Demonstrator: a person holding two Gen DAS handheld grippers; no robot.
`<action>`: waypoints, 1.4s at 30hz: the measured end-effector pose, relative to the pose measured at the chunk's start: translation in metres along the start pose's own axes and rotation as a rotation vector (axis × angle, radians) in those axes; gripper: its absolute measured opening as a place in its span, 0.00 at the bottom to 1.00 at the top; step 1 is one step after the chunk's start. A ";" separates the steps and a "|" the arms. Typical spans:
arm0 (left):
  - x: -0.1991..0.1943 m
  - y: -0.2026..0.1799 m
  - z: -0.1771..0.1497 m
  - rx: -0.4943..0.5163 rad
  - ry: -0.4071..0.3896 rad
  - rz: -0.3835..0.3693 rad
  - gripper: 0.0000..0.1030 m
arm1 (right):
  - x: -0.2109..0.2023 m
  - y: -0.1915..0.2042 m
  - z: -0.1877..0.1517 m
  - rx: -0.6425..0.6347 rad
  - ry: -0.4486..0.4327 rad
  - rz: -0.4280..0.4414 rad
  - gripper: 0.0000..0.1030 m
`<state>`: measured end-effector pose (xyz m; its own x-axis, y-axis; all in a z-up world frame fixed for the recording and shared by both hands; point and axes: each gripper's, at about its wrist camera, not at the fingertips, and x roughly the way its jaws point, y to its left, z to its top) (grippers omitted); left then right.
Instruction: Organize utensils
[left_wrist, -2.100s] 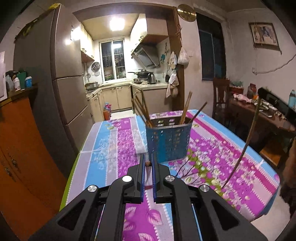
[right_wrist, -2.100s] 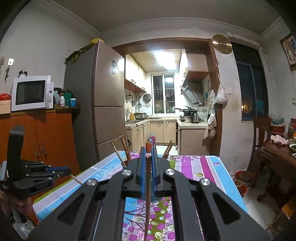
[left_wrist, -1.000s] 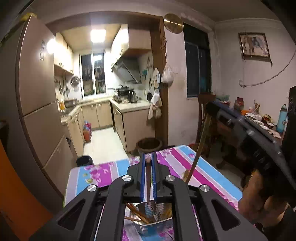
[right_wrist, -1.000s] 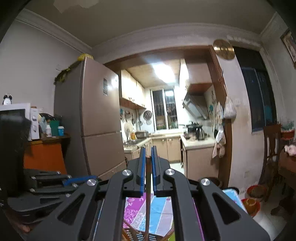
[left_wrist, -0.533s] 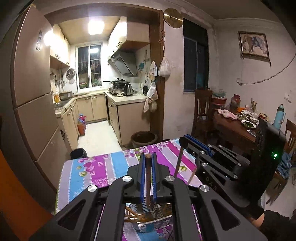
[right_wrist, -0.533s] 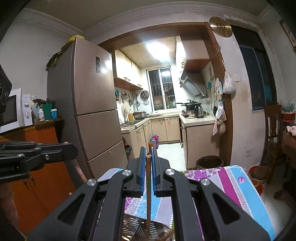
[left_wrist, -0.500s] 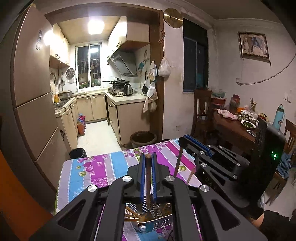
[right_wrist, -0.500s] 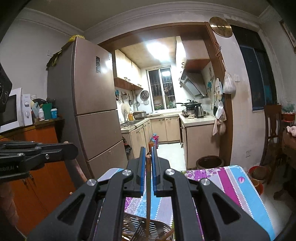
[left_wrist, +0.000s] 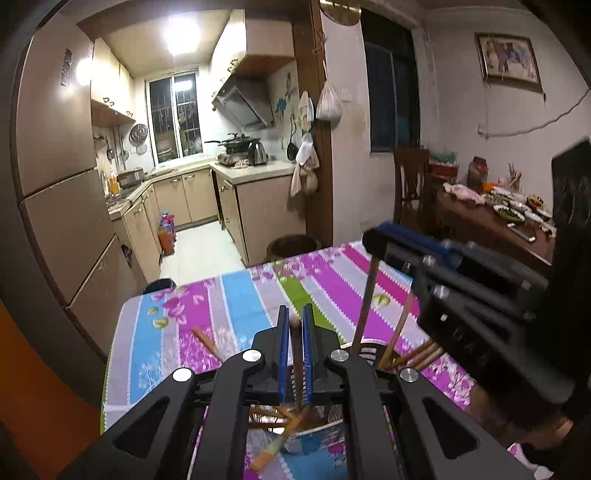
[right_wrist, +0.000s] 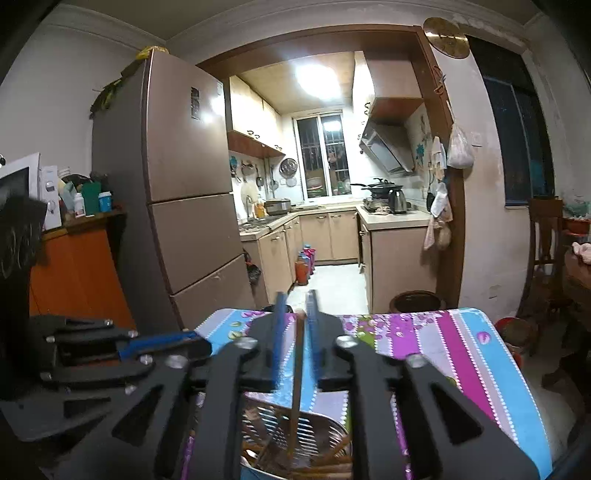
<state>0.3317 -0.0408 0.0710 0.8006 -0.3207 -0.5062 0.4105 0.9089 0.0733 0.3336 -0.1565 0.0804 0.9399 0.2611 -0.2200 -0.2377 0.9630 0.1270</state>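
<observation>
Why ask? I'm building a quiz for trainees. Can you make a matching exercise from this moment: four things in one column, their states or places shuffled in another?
Things
1. left gripper
2. right gripper
3. basket
4. lone chopstick

States or places
A. lies on the tablecloth
B. clamped on a chopstick
C. jaws parted around a chopstick
D. holds several chopsticks

Pairs: 1-B, 2-C, 3-D, 4-A.

The right gripper's jaws have just been opening, its chopstick between them.
</observation>
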 end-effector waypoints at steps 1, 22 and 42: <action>-0.002 0.000 -0.002 0.003 -0.006 0.004 0.08 | -0.003 -0.002 0.000 0.006 -0.005 -0.001 0.29; -0.205 -0.040 -0.116 -0.081 -0.229 0.391 0.97 | -0.239 -0.018 -0.065 -0.076 -0.078 -0.322 0.95; -0.172 -0.102 -0.245 -0.149 -0.140 0.430 0.96 | -0.229 0.024 -0.180 -0.113 0.067 -0.416 0.95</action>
<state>0.0448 -0.0130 -0.0599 0.9396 0.0693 -0.3353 -0.0299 0.9922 0.1212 0.0688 -0.1807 -0.0403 0.9444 -0.1501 -0.2927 0.1285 0.9875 -0.0918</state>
